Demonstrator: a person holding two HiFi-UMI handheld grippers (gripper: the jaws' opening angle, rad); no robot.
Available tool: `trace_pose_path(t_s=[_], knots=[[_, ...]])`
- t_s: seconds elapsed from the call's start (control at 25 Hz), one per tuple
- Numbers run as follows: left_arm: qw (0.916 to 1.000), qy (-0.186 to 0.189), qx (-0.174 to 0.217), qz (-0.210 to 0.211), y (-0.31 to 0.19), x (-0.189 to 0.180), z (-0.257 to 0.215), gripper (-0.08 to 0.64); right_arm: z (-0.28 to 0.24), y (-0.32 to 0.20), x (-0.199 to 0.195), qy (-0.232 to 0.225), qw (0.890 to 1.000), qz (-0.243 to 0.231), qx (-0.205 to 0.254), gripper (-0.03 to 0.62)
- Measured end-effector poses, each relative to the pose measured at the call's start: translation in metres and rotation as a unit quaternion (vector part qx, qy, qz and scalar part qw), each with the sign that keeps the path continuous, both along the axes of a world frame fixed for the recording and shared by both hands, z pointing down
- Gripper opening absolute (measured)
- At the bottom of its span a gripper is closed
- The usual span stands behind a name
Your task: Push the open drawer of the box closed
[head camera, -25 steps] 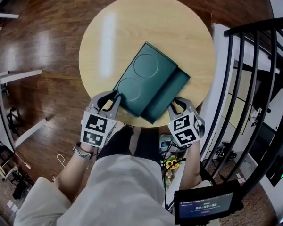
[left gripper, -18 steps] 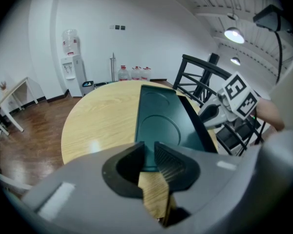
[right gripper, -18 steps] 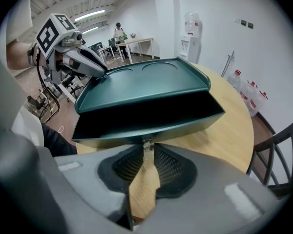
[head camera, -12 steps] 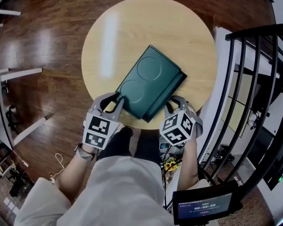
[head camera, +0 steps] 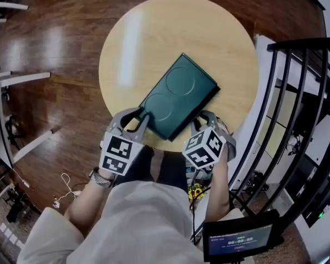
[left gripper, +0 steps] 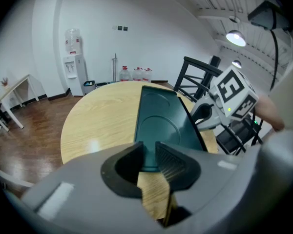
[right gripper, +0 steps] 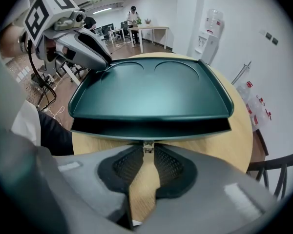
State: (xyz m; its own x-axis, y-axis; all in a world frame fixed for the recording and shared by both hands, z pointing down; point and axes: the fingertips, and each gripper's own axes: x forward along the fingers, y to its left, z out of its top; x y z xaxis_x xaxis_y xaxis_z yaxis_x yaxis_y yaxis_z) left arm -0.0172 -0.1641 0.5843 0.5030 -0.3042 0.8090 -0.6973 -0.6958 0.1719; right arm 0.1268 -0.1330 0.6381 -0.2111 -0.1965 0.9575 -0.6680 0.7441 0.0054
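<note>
A flat dark green box (head camera: 179,100) lies slantwise on the round wooden table (head camera: 154,32). Its drawer front (right gripper: 151,126) is nearly flush under the lid, with a thin dark gap showing above it. My right gripper (right gripper: 148,152) is against that front, its tips shut on the small metal knob (right gripper: 147,147); the head view shows it at the box's near right side (head camera: 206,120). My left gripper (head camera: 133,116) is at the box's near left corner (left gripper: 158,123). Its jaws are opening, with the corner between them.
The table's near edge is just under both grippers. A black metal railing (head camera: 297,109) runs down the right side. A black chair (left gripper: 195,77) stands behind the table, a small screen (head camera: 239,238) is below, and white desk legs (head camera: 22,78) are at the left.
The drawer, sticking out at the box's right side a second ago, has slid in almost flush. My right gripper moved in with it, and the left gripper's jaws have spread.
</note>
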Motion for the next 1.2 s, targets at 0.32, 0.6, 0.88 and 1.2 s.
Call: trace_pose_path(t_s=[0.32,0.6,0.88,1.2], knots=[[0.9998,-0.008,0.015,0.008,0.001,0.013,0.003,0.091,0.004,-0.009,0.0,-0.004,1.0,-0.009,-0.005,0.072],[1.0,-0.002,0.01,0.0,-0.001,0.01,0.0,0.086,0.001,-0.013,-0.005,0.004,1.0,-0.019,-0.021,0.072],[1.0,-0.003,0.008,0.001,0.0,0.007,0.002,0.087,0.003,-0.012,-0.009,0.025,0.999,-0.017,-0.021,0.074],[0.9998,0.017,0.006,0.013,-0.009,0.013,-0.006,0.11,0.001,-0.011,0.002,0.048,0.999,0.022,-0.011,0.107]])
